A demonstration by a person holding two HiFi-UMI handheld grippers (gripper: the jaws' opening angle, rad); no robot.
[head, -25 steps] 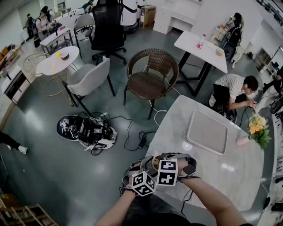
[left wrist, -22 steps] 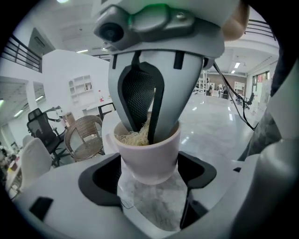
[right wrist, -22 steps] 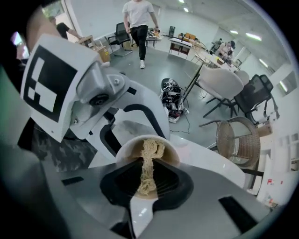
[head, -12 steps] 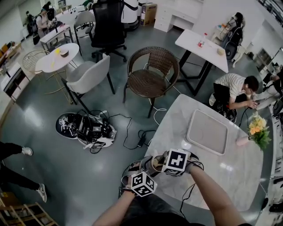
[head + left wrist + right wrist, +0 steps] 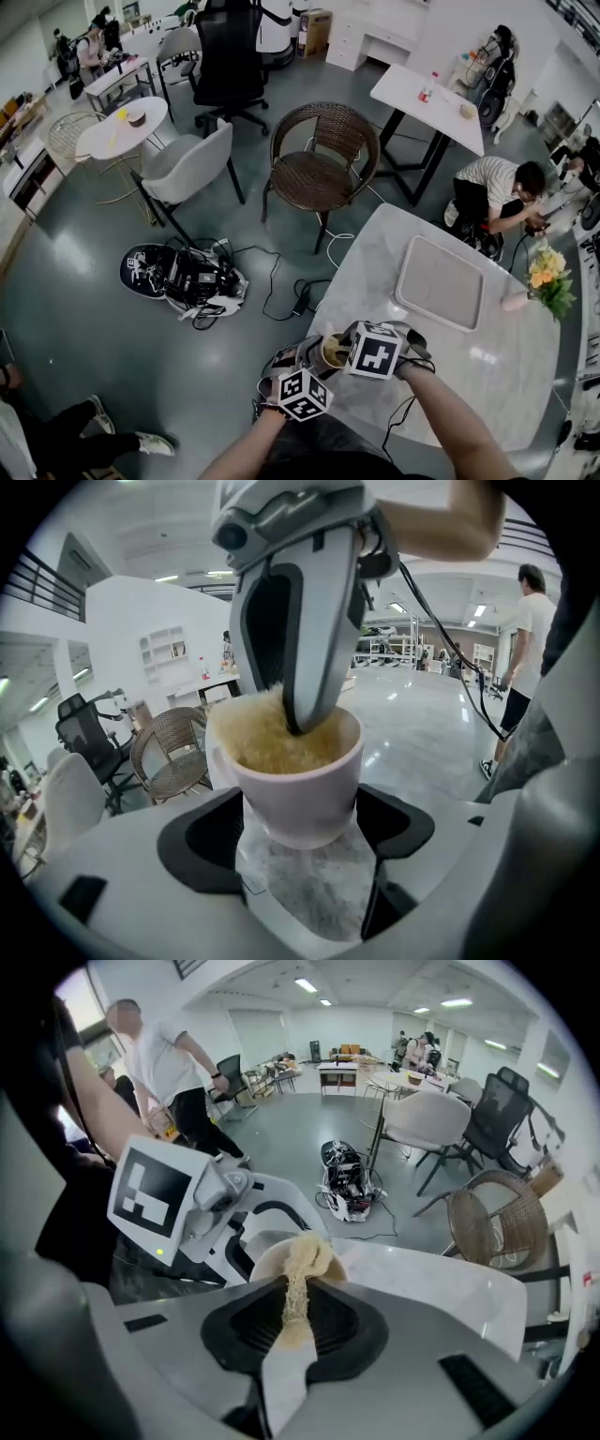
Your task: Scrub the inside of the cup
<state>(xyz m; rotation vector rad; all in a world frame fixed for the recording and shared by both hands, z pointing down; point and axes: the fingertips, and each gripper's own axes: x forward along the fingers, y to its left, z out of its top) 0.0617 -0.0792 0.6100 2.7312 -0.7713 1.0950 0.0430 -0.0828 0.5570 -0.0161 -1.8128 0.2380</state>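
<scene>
— While the left claw point(image 5: 298, 847) clamps the cup point(image 5: 295, 771) low on its wall, where does the cup lie?
— Frame centre, between both pads, in the left gripper view; lower centre in the head view, over the table point(image 5: 487, 356) edge.
— And the right claw point(image 5: 295, 1324)?
— Pressed together on the scrubber point(image 5: 298, 1283), which runs down into the cup's mouth.
— Likely failure?
— Sideways scrubbing force could twist the cup from the pads, gripped so low; a weak pinch could leave the scrubber inside. A dropped cup would strike table or floor point(image 5: 94, 328).
</scene>
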